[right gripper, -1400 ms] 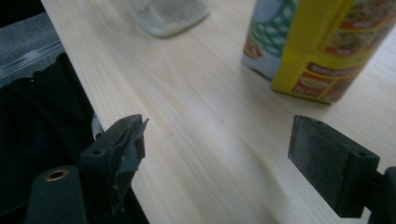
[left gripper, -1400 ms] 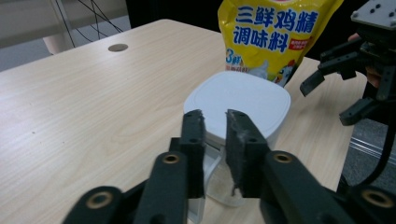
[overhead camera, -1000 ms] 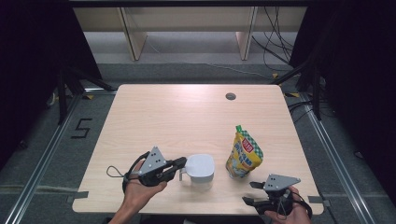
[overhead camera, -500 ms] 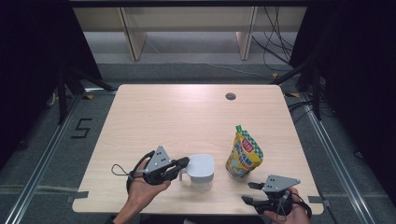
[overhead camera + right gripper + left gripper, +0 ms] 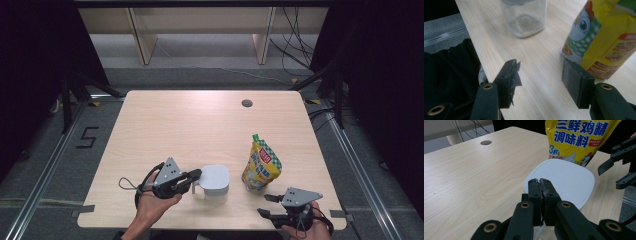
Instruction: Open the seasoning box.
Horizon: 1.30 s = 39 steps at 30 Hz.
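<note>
A clear jar (image 5: 215, 189) with a white square lid (image 5: 214, 177) stands near the table's front edge. My left gripper (image 5: 197, 174) is shut, its tips (image 5: 540, 181) against the near rim of the lid (image 5: 564, 180); whether anything thin sits between them I cannot tell. A yellow seasoning pouch (image 5: 261, 162) stands upright just right of the jar. My right gripper (image 5: 265, 205) is open at the front right. Nothing lies between its jaws (image 5: 541, 67), which point at the gap between the jar (image 5: 525, 20) and the pouch (image 5: 604, 37). The left gripper view also catches the pouch (image 5: 579, 137) and the right gripper (image 5: 610, 176).
The wooden table (image 5: 190, 125) has a round cable hole (image 5: 246, 103) at its far right. Its front edge runs close under both hands. Wooden shelf legs (image 5: 140, 35) and cables stand on the floor beyond. A "5" (image 5: 87, 136) is marked on the floor at left.
My left gripper has edged slightly toward the jar's lid. The jar, the pouch and the right gripper have stayed where they were.
</note>
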Tool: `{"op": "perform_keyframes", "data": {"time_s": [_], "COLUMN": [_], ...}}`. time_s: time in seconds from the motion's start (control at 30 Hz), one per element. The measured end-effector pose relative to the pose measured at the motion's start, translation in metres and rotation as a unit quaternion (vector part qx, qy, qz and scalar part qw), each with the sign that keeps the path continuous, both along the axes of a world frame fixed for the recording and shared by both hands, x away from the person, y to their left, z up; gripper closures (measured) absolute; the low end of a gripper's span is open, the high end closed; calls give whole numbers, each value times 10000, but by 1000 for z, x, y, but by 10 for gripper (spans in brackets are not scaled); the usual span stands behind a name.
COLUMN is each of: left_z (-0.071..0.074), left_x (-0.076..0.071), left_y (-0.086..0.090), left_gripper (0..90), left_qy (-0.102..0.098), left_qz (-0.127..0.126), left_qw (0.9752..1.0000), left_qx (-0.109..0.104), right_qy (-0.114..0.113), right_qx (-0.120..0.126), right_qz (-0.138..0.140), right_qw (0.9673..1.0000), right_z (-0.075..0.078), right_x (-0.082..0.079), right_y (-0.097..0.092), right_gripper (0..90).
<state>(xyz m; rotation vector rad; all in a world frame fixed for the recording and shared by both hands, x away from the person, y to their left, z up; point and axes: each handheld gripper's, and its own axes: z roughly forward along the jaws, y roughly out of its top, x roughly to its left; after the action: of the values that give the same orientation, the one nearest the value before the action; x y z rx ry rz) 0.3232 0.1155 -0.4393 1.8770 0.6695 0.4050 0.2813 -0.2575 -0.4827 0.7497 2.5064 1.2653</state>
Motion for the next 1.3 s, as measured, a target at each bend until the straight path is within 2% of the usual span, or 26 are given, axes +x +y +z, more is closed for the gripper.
{"op": "perform_keyframes", "data": {"time_s": [0.07,0.1,0.2,0.23,0.27,0.33,0.37,0.47,0.5,0.63,0.73,0.77,0.8,0.87,0.97,1.0,1.03,1.17,1.2,1.3], "left_z": [0,-1,0,-1,-1,-1,-1,-1,-2,-2,-2,-3,-3,-4,-3,-3,-3,-3,-3,-3], "left_x": [0,-1,-1,-1,-1,-2,-2,-2,-2,-2,-2,-2,-2,-3,-4,-5,-4,-5,-5,-5], "left_y": [0,0,1,1,1,1,1,1,2,2,3,3,3,3,3,3,3,3,4,4], "left_gripper": [867,867,868,868,868,869,869,870,872,876,877,877,877,878,884,884,885,887,887,887], "left_qy": [-5,40,50,67,67,106,72,80,32,39,27,27,27,49,37,46,42,23,-3,9], "left_qz": [0,50,29,34,34,72,61,65,35,58,32,25,25,58,59,67,72,77,77,79], "left_qw": [10000,10000,10000,10000,10000,9998,9999,9999,10000,9999,10000,10000,10000,9999,9999,9999,9999,9999,10000,9999], "left_qx": [3,-60,-33,-54,-54,-118,-83,-96,-84,-103,-78,-89,-89,-143,-103,-74,-68,-72,-59,-80], "right_qy": [-15,-46,-156,-53,-153,-163,-296,-414,-470,-707,-737,-834,-776,-812,-860,-939,-893,-916,-941,-984], "right_qx": [42,159,349,382,457,451,534,667,687,709,702,653,712,678,764,795,736,685,776,708], "right_qz": [-7,53,-77,-142,-57,-144,-66,-137,-44,15,-53,-30,-61,-16,41,-44,-9,67,16,120], "right_qw": [10000,9998,9992,9992,9988,9987,9981,9968,9965,9950,9948,9944,9944,9944,9933,9924,9933,9934,9925,9926], "right_z": [0,2,3,4,4,5,6,10,11,15,17,18,18,19,19,19,21,21,20,23], "right_x": [0,0,-3,-5,-4,-5,-6,-9,-8,-10,-11,-10,-9,-7,-4,-4,-3,-1,0,4], "right_y": [1,3,7,9,11,12,15,21,24,33,39,43,45,49,53,55,55,63,66,69], "right_gripper": [482,508,558,572,583,598,646,711,728,784,806,824,831,841,867,872,880,899,900,900]}}
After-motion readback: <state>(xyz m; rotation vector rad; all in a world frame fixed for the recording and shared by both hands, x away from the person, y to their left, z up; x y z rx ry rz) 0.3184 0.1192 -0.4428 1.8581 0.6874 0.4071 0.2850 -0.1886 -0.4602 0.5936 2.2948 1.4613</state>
